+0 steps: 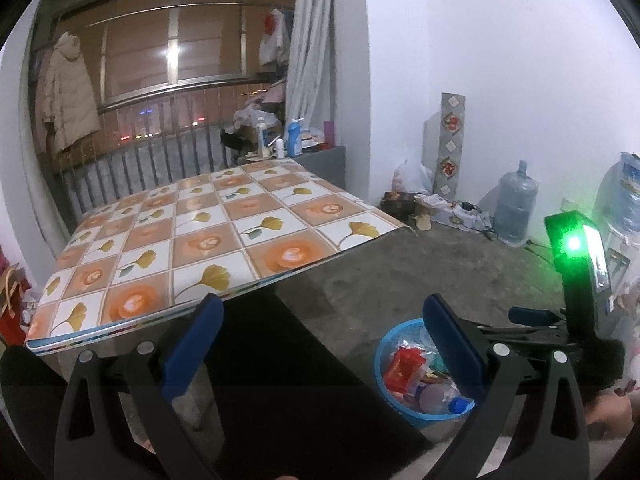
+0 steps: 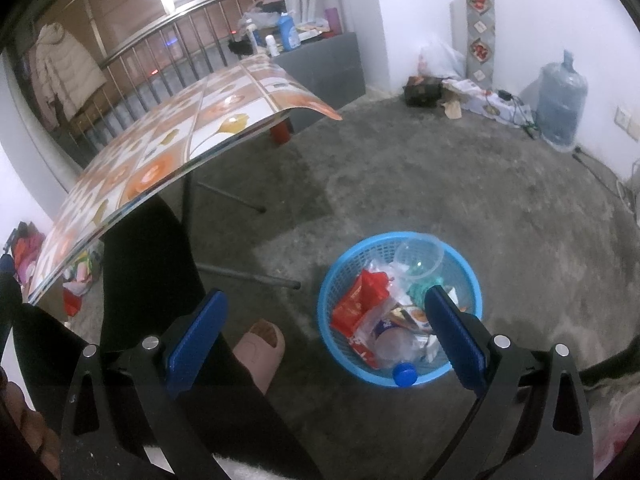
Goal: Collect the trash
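Note:
A blue plastic basket (image 2: pixel 472 276) stands on the concrete floor and also shows in the left wrist view (image 1: pixel 380 354). It holds a red wrapper (image 2: pixel 356 308), a clear cup (image 2: pixel 420 254), a plastic bottle with a blue cap (image 2: pixel 404 374) and other wrappers. My right gripper (image 2: pixel 324 312) is open and empty above the basket's near left side. My left gripper (image 1: pixel 322 316) is open and empty, over the table's front edge. The right gripper's body with a green light (image 1: pixel 574 246) shows in the left wrist view.
The table (image 1: pixel 200 240) with a flowered tile-pattern cover stands to the left, its legs (image 2: pixel 248 276) on the floor. A person's leg and bare foot (image 2: pixel 260 348) are beside the basket. A water jug (image 2: pixel 560 100), bags and boxes line the far wall.

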`<state>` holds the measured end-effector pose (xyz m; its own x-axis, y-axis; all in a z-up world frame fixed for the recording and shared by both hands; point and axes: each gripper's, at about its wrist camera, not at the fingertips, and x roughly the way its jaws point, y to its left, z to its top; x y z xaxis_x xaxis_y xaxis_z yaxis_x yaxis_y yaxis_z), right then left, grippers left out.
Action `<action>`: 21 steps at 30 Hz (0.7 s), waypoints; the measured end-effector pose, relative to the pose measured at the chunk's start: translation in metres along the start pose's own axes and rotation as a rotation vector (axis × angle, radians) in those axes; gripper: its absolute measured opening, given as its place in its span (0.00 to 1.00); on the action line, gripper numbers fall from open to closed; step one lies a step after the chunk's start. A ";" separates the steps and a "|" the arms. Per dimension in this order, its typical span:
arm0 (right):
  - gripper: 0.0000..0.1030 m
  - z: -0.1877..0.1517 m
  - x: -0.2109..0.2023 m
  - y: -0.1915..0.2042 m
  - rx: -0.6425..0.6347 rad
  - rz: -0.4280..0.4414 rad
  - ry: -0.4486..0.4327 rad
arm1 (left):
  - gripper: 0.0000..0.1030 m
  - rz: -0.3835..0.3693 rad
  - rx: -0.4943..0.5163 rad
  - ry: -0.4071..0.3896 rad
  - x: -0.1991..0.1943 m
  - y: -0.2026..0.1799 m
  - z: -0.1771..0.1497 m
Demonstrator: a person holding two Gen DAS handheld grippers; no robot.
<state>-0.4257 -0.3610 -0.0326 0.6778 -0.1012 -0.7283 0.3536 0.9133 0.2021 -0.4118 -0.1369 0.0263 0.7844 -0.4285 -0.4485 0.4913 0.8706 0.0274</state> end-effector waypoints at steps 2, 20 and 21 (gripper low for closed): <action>0.92 0.000 0.000 0.001 -0.001 -0.002 0.001 | 0.95 -0.013 0.006 -0.013 -0.003 -0.002 0.000; 0.92 -0.001 0.001 0.000 0.010 0.001 0.011 | 0.96 -0.001 0.147 -0.063 -0.014 -0.030 0.000; 0.92 -0.001 0.001 0.000 0.009 0.002 0.010 | 0.96 -0.002 0.146 -0.065 -0.015 -0.030 0.000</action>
<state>-0.4259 -0.3611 -0.0339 0.6718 -0.0954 -0.7345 0.3578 0.9101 0.2091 -0.4381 -0.1562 0.0318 0.8037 -0.4492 -0.3903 0.5390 0.8274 0.1578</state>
